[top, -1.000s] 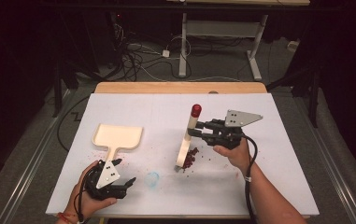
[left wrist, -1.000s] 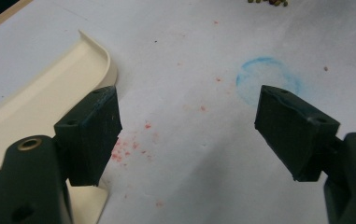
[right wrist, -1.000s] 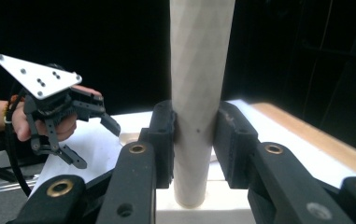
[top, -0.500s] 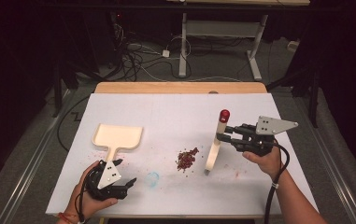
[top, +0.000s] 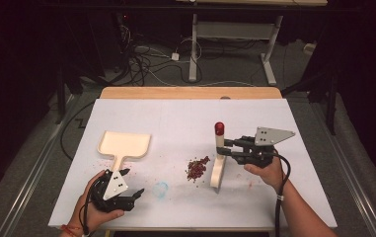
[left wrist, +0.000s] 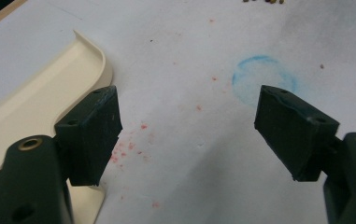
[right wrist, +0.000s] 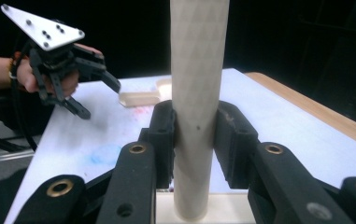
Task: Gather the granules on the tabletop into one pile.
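High view: right gripper (top: 228, 148) holds a cream brush (top: 218, 165) upright by its handle, red cap on top, brush base down on the white table sheet (top: 185, 118) just right of a small pile of dark red crumbs (top: 197, 168). Right gripper view: both pads clamp the cream handle (right wrist: 196, 107) from either side, handle vertical between them. Left gripper (top: 129, 200) sits near the table's front-left edge, jaws spread wide with nothing between them. Left gripper view: bare sheet between the pads, a blue ring mark (left wrist: 263, 79) near the right pad and the cream dustpan (left wrist: 35, 107) under the left pad. Dustpan (top: 124, 145) lies flat, handle toward the left gripper, well apart from the brush.
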The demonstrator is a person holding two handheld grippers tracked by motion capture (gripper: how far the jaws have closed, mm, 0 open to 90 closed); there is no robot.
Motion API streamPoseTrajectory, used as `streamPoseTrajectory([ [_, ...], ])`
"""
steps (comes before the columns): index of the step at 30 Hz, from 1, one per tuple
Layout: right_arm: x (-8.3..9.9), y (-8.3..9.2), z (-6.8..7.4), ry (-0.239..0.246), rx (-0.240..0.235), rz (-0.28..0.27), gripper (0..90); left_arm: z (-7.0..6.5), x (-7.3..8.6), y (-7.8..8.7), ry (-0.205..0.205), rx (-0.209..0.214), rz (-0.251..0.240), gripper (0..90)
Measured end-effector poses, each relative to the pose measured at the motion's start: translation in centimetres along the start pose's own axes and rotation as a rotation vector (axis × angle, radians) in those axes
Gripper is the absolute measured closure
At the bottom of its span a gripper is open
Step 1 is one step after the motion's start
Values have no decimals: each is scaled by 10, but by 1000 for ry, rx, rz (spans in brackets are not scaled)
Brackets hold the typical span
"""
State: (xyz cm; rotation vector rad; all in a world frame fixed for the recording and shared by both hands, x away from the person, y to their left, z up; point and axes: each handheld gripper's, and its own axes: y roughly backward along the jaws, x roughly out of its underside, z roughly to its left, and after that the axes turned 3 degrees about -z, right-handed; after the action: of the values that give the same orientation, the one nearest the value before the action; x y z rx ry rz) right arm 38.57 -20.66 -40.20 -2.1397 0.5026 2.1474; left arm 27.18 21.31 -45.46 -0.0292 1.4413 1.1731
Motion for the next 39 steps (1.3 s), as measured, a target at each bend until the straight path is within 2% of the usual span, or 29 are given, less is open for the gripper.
streamPoseTrajectory([
  [8,-4,-33,10,17,-75,-3,701,1,1,1,2,1,2,219],
  [14,-7,-39,16,37,-107,1,701,0,1,1,0,2,0,221],
  [17,-8,-35,17,36,-93,7,702,0,1,1,-1,1,1,221],
  [20,-10,-27,18,38,-39,7,702,0,1,2,-1,0,1,221],
  [21,-11,-23,20,31,-7,7,702,0,1,1,-1,0,1,221],
  [23,-14,-17,25,-14,79,9,701,0,0,1,-6,-4,3,224],
  [26,-13,-10,37,-75,160,7,702,-1,0,2,-12,-6,2,229],
  [29,-13,-7,52,-99,222,0,701,-1,-1,2,-14,-6,3,229],
  [32,-9,-10,66,-154,282,-12,701,-1,-1,2,-17,-6,1,229],
  [33,-8,-13,72,-161,320,-18,699,-1,-1,2,-18,-5,0,229],
  [36,-9,-22,83,-144,390,-19,701,-2,-2,1,-18,-6,-1,229],
  [39,-8,-32,86,-142,446,-26,702,-2,-2,1,-19,-7,5,232],
])
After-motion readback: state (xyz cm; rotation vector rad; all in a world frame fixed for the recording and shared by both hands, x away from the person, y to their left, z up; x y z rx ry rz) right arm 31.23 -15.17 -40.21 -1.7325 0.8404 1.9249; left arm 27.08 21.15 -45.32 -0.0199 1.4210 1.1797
